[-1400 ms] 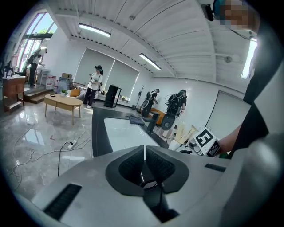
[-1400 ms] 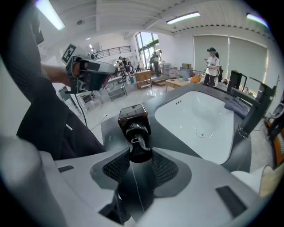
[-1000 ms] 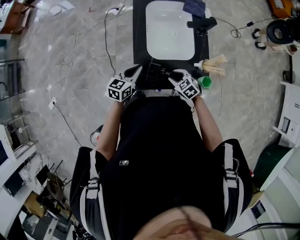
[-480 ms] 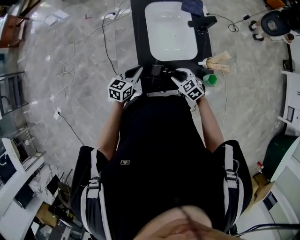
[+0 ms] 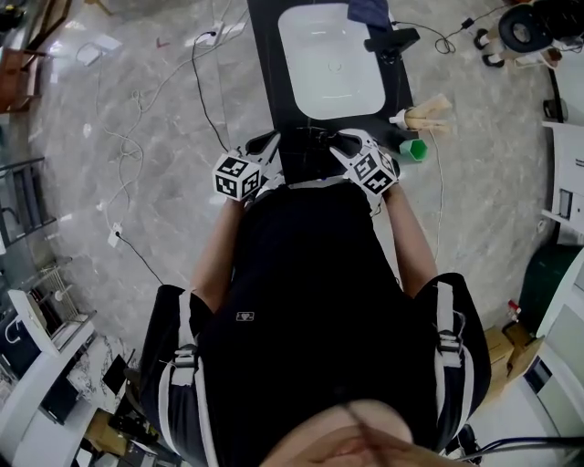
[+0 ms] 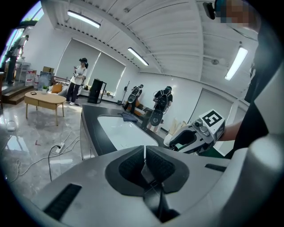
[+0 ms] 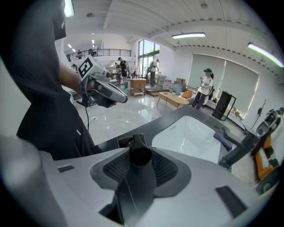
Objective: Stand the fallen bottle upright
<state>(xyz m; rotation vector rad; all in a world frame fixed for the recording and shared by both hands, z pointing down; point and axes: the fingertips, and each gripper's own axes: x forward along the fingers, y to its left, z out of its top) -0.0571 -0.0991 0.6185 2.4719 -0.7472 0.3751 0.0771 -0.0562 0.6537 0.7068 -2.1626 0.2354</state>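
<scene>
A dark bottle (image 7: 137,186) sits between the pads of my right gripper (image 7: 141,153), and its round cap shows at the top of the jaws. The right gripper is shut on it over the front edge of the black counter (image 7: 133,128). In the head view the right gripper (image 5: 339,142) and the left gripper (image 5: 270,142) hang side by side just in front of the white sink (image 5: 328,59). The bottle is hard to make out there. My left gripper (image 6: 145,153) is shut, its pads meeting with nothing between them.
A black faucet (image 5: 392,41) and a dark cloth (image 5: 370,11) lie at the far end of the sink. A green cup (image 5: 416,149) and a pale brush-like thing (image 5: 424,114) stand right of the counter. Cables run across the marble floor (image 5: 137,137). People stand far off in the room.
My right gripper has come up a little with the bottle still in its jaws. The left gripper has edged slightly sideways. Both stay over the counter's front edge.
</scene>
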